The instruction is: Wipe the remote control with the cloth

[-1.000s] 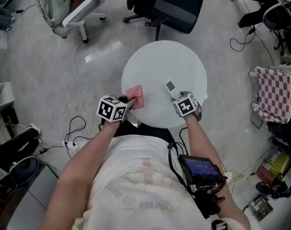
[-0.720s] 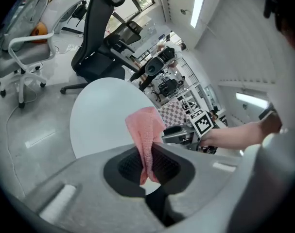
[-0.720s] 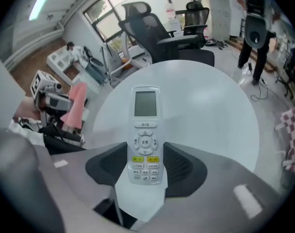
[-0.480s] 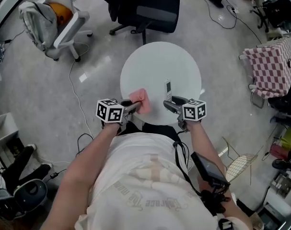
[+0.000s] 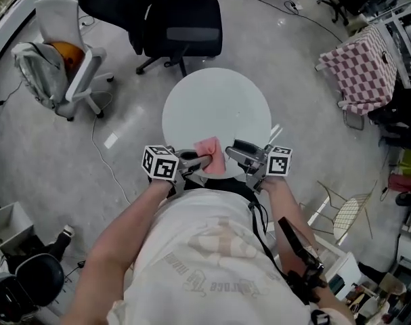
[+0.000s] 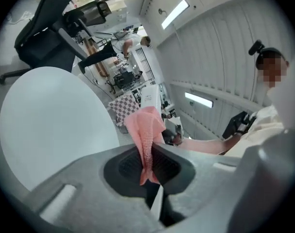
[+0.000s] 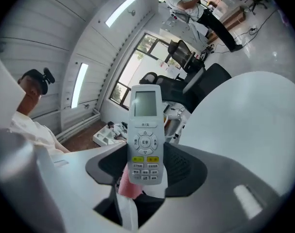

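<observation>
Both tongs have lifted off the surface [image 5: 215,107] since a second ago. Above its near edge your left tongs [image 5: 202,160] clench the pink cloth [image 5: 210,153] and your right tongs [image 5: 235,148] grasp the remote control [image 7: 146,140]. Beyond its far edge stands a black chair [image 5: 180,27].

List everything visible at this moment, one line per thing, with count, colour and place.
table: one, white, round, in front of the person.
cloth: one, pink, lifted off the table, pinched in the left claw.
remote control: one, white with a grey screen and two yellow buttons, lifted off the table, upright in the right claw.
black office chair: one, black, on the floor beyond the table.
white office chair: one, white, on the floor at far left.
checked cloth: one, red and white, draped over a stand at far right.
left claw: one, grey, closed on the cloth.
right claw: one, grey, closed on the remote control.
</observation>
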Motion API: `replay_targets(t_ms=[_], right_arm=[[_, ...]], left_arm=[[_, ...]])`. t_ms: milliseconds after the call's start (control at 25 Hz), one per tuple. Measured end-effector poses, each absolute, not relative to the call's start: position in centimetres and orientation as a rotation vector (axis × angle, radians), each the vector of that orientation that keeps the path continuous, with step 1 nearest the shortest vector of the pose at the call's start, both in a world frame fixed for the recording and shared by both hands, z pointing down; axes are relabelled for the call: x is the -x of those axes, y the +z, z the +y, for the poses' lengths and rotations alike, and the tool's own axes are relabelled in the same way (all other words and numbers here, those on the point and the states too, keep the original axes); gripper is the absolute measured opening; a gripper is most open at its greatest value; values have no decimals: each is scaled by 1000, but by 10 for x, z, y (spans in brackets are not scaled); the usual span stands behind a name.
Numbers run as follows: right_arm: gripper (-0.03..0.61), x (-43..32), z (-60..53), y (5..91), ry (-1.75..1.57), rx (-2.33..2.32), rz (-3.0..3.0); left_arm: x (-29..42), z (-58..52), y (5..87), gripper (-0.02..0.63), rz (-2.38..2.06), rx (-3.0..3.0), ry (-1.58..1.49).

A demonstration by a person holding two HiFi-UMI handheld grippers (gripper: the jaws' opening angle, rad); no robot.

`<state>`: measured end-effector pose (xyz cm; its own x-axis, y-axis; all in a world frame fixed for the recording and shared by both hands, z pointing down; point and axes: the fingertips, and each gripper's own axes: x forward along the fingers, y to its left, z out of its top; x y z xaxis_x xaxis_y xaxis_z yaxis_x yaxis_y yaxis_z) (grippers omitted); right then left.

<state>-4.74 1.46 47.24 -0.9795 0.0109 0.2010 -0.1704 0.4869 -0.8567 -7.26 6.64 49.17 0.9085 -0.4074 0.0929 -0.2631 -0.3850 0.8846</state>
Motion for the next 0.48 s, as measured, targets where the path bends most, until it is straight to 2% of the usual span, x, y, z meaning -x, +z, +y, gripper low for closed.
replay_targets(t_ms=[480], right_arm=[[241, 60, 63, 453, 1460, 32, -2571]], left_arm=[[70, 53, 466, 18, -583, -2032, -194]])
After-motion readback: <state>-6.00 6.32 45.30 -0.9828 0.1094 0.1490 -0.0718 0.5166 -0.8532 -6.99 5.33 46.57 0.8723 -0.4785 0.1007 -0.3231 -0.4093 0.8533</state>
